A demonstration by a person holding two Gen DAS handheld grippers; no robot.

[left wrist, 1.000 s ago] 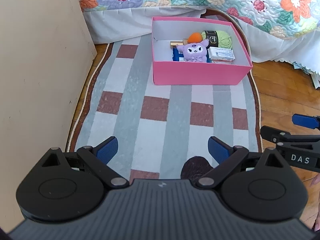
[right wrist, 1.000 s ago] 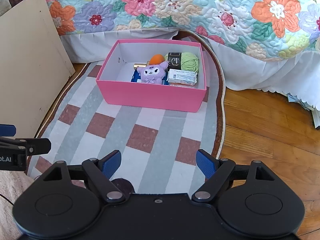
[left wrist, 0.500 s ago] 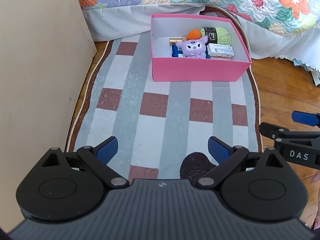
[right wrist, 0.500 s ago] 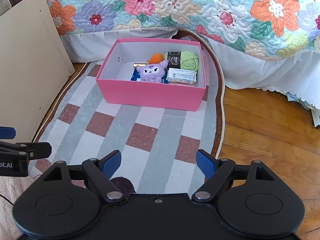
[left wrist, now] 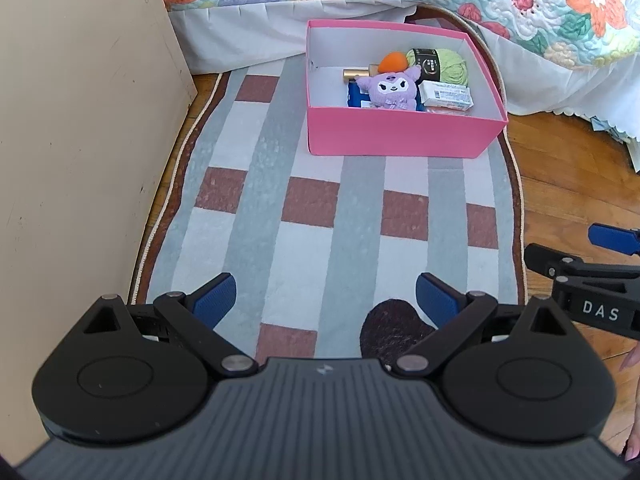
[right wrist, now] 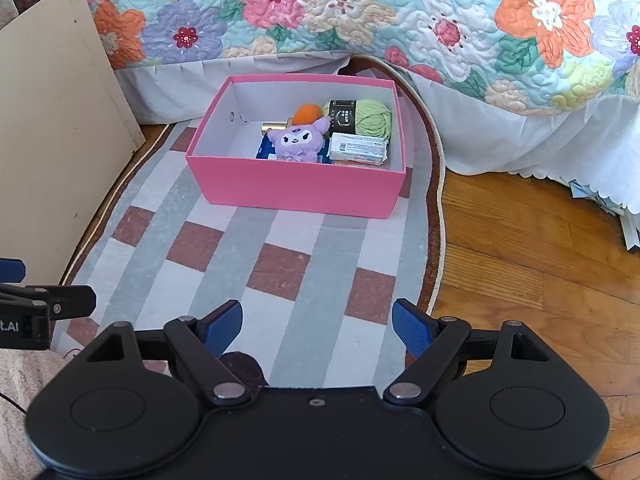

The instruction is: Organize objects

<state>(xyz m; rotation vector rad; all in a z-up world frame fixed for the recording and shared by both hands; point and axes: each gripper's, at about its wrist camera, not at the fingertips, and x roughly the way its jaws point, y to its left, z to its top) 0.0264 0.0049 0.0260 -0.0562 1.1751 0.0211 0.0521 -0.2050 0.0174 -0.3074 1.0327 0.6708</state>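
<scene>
A box [right wrist: 296, 188] holding a plush toy [right wrist: 298, 144] sits on a rug [right wrist: 288, 280] before the bed [right wrist: 360, 12].

The left gripper [left wrist: 326, 296] points steeply downward with its two blue-padded fingers [left wrist: 214, 298] spread wide and nothing between them. The right gripper [right wrist: 318, 326] hangs at a similar downward tilt, its fingers [right wrist: 412, 330] likewise set far apart and empty. The two grippers sit side by side: each shows in the other's view as a black linkage with a blue pad at the frame's edge. A fingertip of the person's hand [left wrist: 631, 358] peeks in beside the right gripper.
</scene>
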